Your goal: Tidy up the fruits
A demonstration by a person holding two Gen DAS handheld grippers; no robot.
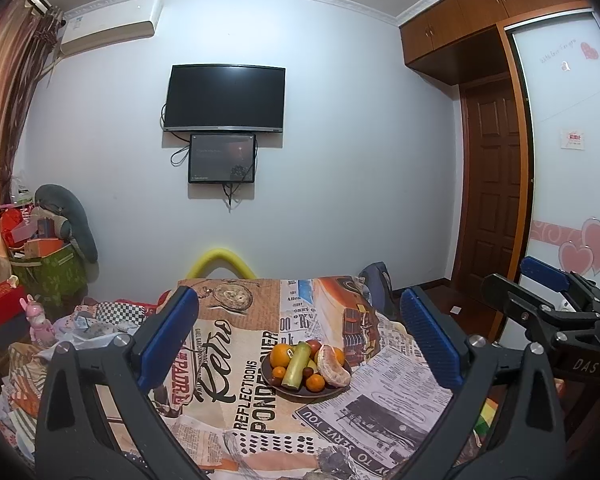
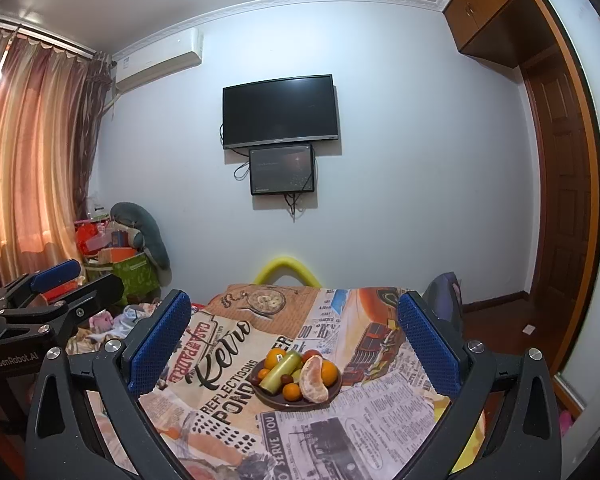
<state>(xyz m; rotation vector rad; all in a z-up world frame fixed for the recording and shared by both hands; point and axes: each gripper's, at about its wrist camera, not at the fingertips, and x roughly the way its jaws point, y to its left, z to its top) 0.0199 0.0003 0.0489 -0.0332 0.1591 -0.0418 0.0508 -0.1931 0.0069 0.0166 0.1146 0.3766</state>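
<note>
While both grippers gape empty, stacked fruit (image 1: 306,366) hides most of the dark plate (image 1: 296,393).

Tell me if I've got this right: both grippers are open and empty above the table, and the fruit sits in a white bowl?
Nearly. The fruit sits on a dark brown plate, not in a white bowl; the right wrist view shows its dark rim clearly. The rest holds: the left gripper and right gripper are both open and empty above the table.
</note>
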